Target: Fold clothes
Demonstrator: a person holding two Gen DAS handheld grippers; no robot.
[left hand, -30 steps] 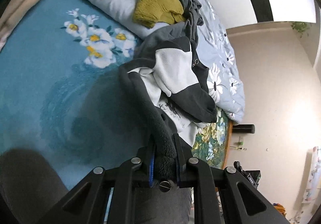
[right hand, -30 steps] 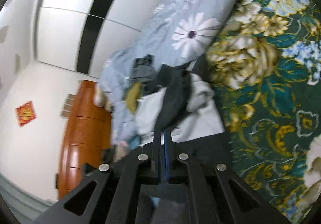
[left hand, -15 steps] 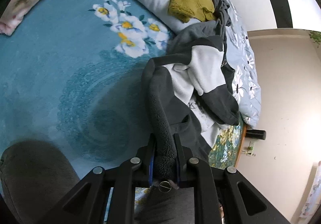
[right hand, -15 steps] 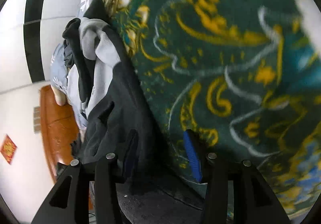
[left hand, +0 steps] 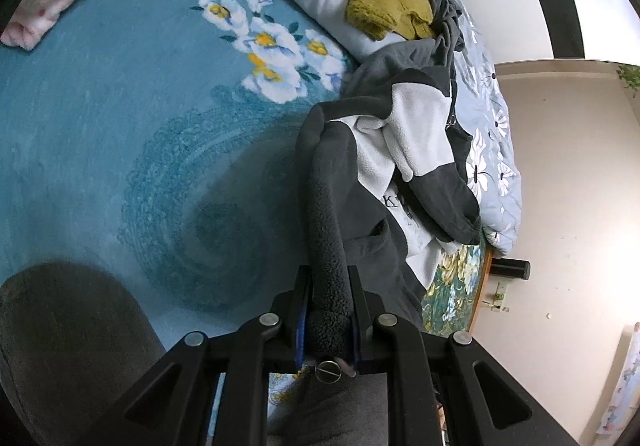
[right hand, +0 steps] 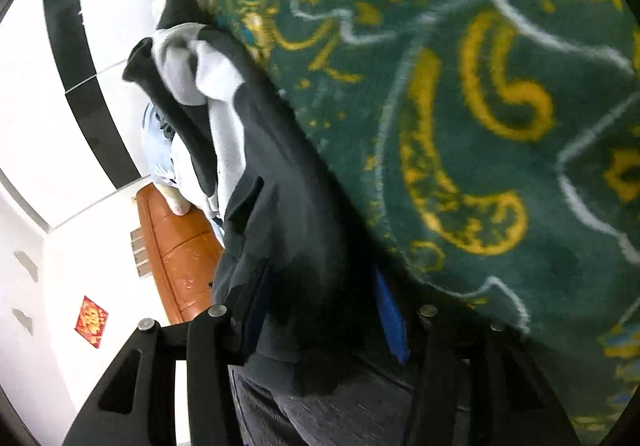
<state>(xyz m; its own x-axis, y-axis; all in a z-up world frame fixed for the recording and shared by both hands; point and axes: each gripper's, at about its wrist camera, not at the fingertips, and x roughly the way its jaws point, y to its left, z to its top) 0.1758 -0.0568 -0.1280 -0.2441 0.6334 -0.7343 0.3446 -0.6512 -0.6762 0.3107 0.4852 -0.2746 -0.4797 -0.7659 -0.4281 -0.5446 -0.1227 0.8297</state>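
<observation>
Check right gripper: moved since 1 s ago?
Yes. The right gripper opened and dropped close to the green floral blanket; the wooden headboard slid toward the left edge.

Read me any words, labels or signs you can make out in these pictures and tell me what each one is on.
"K": the only clear letter of dark print on the white panel of the grey and white fleece jacket; the rest is hidden by folds.
Red wall decoration: gold character, too blurred to read.
Nothing else legible.

Left gripper (left hand: 329, 310) has its 2 fingers pinched tight on a thick roll of the dark fleece jacket (left hand: 404, 150), pointing out along it. Right gripper (right hand: 320, 310) has its jaws spread wide with dark cloth lying loose between them, nothing clamped.
</observation>
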